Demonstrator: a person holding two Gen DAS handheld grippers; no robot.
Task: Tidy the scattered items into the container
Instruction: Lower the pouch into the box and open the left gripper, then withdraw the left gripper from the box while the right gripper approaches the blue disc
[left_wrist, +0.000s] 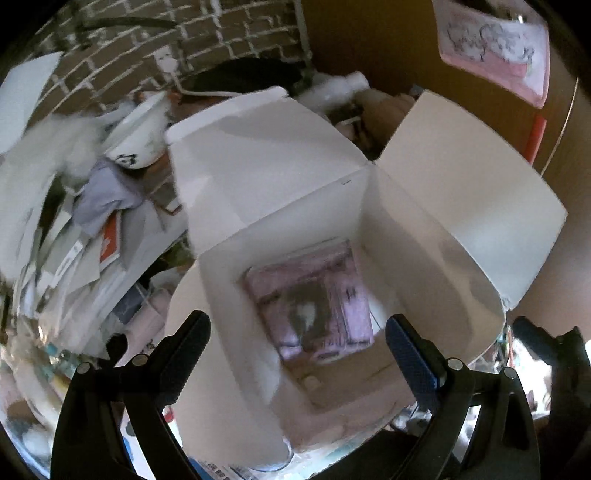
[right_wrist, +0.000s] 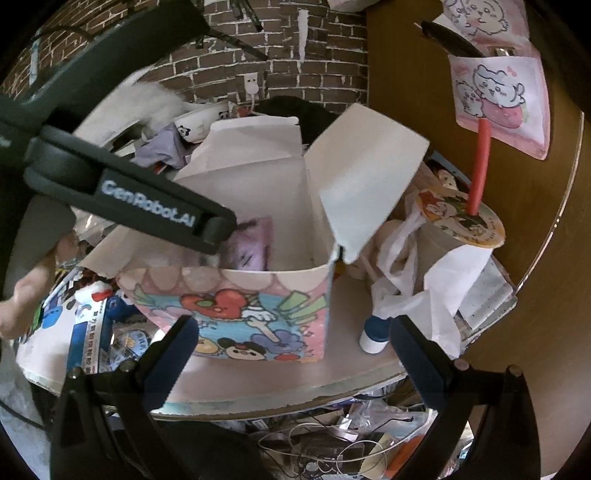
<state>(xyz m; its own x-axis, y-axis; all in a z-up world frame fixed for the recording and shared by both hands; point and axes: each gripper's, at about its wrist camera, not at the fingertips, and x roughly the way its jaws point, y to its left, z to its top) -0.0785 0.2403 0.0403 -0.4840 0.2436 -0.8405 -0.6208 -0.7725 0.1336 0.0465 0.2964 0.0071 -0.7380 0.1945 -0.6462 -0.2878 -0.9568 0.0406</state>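
Left gripper (left_wrist: 295, 347) hangs over the open box (left_wrist: 369, 206), jaws apart w/ nothing between. Pink packet (left_wrist: 314, 299) lies flat at the bottom (print blurred). Right gripper (right_wrist: 291, 343) jaws also apart, empty, in front of the box's cartoon-printed cardboard wall. White flaps stand up; brick wall (right_wrist: 221, 70) behind.

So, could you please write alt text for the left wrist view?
The open left gripper hovers over an open white box, flaps spread, with a pink packet lying at its bottom. Cluttered papers are beside it.
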